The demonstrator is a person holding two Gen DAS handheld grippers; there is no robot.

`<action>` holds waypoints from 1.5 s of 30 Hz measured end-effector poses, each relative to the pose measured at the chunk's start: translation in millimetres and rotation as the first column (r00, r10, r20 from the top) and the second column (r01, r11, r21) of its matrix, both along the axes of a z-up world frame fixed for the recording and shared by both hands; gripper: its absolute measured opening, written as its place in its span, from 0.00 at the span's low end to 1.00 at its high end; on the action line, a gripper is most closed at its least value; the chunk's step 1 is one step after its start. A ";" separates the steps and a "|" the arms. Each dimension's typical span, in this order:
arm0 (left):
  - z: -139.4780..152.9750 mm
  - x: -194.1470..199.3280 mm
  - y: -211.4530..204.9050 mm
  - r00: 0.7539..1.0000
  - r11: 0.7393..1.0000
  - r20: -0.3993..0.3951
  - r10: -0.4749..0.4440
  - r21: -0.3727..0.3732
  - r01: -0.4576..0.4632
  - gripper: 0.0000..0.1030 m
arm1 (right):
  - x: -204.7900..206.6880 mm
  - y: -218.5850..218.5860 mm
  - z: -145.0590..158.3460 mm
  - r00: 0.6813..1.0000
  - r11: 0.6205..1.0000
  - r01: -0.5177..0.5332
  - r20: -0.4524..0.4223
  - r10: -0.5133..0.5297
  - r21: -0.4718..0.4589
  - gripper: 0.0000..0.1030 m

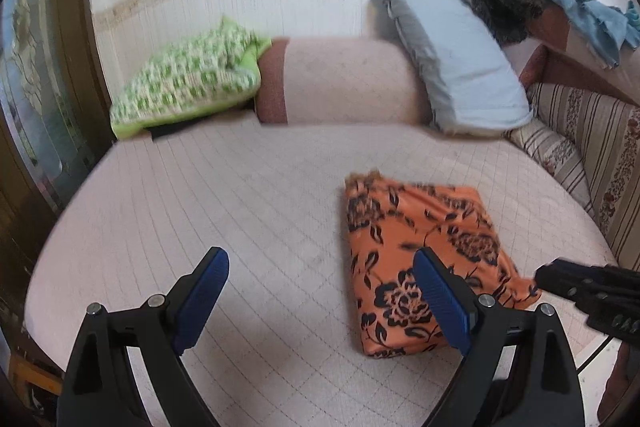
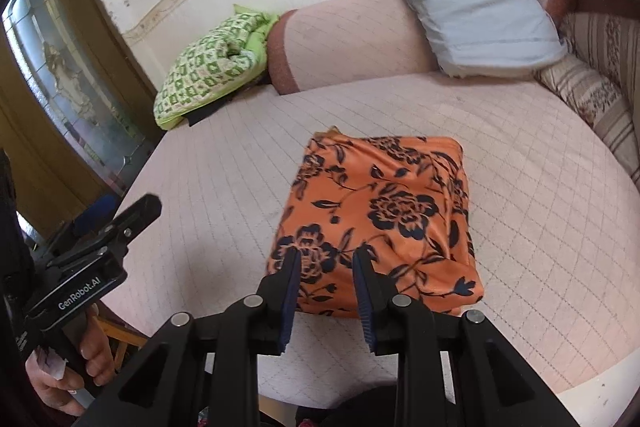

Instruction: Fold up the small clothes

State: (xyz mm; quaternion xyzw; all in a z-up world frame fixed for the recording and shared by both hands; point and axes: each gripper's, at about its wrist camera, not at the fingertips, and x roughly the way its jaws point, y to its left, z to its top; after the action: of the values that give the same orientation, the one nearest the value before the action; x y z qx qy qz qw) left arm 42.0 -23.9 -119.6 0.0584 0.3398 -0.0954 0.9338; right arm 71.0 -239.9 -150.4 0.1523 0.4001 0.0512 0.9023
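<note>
An orange cloth with a black flower print (image 1: 420, 251) lies folded into a thick square on the pale quilted bed (image 1: 240, 195). It also shows in the right wrist view (image 2: 380, 215). My left gripper (image 1: 320, 271) is wide open and empty, above the bed just left of the cloth. My right gripper (image 2: 326, 259) is open with a narrow gap, empty, hovering over the cloth's near edge. The right gripper also shows at the right edge of the left wrist view (image 1: 560, 277). The left gripper shows at the left in the right wrist view (image 2: 132, 215).
At the back lie a green patterned blanket (image 1: 188, 75), a pink bolster (image 1: 344, 83) and a light blue pillow (image 1: 460, 63). A striped cushion (image 1: 580, 147) lines the right side. A wooden door (image 2: 60, 87) stands at the left.
</note>
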 end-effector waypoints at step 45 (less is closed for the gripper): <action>-159.8 168.4 -44.8 0.763 0.832 -0.463 -0.451 -0.528 0.171 0.74 | 154.9 -109.7 -187.7 0.955 0.770 0.021 -0.240 0.172 0.637 0.63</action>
State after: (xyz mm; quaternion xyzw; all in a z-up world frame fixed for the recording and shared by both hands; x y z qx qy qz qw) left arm 210.4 -68.6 -279.4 -0.1359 0.5555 -0.3435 0.7450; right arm 226.0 -349.6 -338.0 0.4362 0.4906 0.1972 0.7282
